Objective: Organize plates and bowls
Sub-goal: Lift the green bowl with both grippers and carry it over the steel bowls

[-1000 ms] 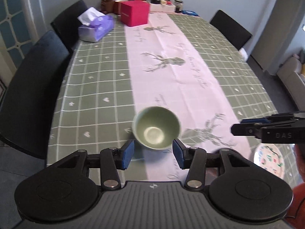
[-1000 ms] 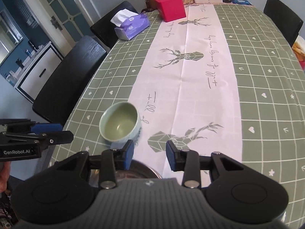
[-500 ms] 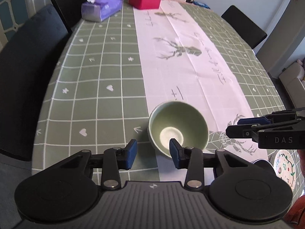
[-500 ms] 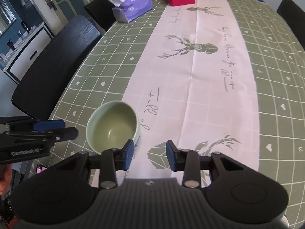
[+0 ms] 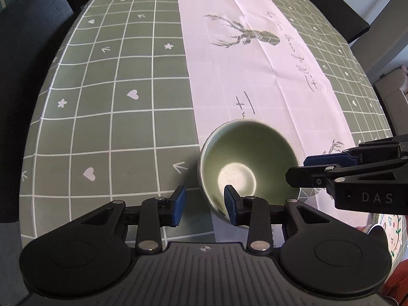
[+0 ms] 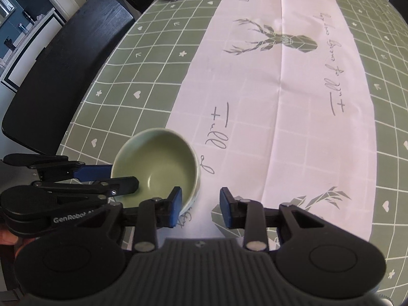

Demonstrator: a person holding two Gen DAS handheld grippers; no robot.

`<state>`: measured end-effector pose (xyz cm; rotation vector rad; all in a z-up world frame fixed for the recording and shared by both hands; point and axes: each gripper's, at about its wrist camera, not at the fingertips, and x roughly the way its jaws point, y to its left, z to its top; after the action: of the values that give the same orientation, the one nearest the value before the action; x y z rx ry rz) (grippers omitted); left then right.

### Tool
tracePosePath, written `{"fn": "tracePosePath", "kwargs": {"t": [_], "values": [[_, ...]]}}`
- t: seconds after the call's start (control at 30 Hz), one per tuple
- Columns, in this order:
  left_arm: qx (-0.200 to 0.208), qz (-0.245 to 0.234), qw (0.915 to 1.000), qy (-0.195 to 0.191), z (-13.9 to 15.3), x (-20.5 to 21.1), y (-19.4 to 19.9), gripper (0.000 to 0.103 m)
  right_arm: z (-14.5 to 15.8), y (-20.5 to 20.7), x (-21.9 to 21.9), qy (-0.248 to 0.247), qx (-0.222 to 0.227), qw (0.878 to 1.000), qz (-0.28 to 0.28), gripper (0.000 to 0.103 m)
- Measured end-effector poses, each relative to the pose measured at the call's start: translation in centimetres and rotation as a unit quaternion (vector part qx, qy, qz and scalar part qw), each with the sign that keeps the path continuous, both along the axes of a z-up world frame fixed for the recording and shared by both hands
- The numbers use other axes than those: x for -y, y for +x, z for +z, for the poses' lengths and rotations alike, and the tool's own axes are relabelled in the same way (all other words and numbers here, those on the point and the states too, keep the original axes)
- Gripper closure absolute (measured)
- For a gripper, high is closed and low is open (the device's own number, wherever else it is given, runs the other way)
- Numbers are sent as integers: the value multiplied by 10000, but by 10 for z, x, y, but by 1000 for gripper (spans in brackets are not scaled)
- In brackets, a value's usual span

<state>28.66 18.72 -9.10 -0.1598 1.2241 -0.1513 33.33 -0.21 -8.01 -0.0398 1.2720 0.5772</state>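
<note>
On the green checked tablecloth (image 5: pixel 107 117), now much nearer to the bowl (image 5: pixel 244 163) than a second ago, left gripper (image 5: pixel 204 205) open astride its 7 o'clock rim, right gripper (image 6: pixel 200 207) open at 4 o'clock, probably ready for pinching and lifting.

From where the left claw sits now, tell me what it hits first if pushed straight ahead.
Most likely the round pale green ceramic bowl: the left claw is open, one finger already over the bowl's near rim, the other outside.
</note>
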Motion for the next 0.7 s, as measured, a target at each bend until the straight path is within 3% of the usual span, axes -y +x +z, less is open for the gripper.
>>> {"fn": "tracePosePath", "kwargs": {"t": [0.4, 0.57, 0.7], "values": [[-287, 14, 9996, -85, -17, 2, 12, 63, -17, 10, -14, -109, -283, 9995, 88, 84], [-323, -15, 9994, -144, -18, 5, 13, 82, -19, 10, -16, -84, -306, 9994, 115, 91], [-307, 28, 9995, -104, -17, 7, 13, 83, -20, 9, -18, -106, -272, 9995, 81, 92]]}}
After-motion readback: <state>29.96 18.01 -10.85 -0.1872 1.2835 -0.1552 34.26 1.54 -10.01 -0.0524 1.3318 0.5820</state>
